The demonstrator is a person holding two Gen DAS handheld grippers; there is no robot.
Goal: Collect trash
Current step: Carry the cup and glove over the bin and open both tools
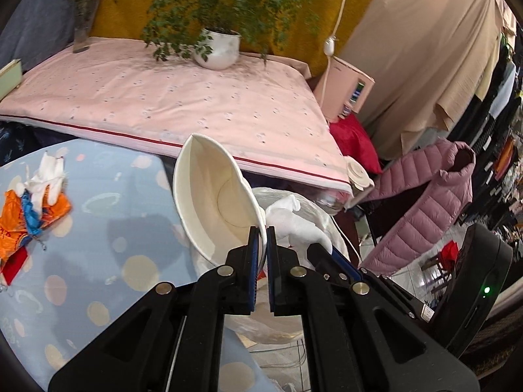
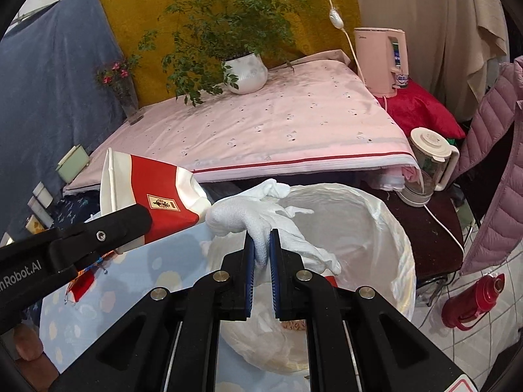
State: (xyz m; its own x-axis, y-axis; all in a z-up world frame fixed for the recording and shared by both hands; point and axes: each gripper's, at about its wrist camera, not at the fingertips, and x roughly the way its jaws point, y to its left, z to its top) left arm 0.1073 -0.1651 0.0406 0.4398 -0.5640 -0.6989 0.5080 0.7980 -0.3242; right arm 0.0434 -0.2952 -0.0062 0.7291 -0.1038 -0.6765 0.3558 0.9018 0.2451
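Note:
My left gripper [image 1: 261, 233] is shut on the rim of a squashed paper cup [image 1: 212, 202], white inside and red and white outside [image 2: 160, 196]. It holds the cup tilted at the left edge of the bin. My right gripper [image 2: 262, 238] is shut on a white cloth glove [image 2: 258, 222], held above the mouth of a bin lined with a white plastic bag [image 2: 385, 228]. The glove [image 1: 294, 222] shows beside the cup in the left wrist view. A white tissue [image 1: 47, 176] and orange and blue wrappers [image 1: 23, 219] lie on the dotted blue tabletop [image 1: 108, 228].
Behind stands a table under a pink cloth [image 2: 278, 130], with a potted plant [image 2: 245, 72] and a flower vase [image 2: 127, 98]. A pink kettle [image 2: 382, 58], a blender jug [image 2: 428, 166], a pink puffer jacket [image 2: 497, 163] and a red thermos [image 2: 474, 300] stand to the right.

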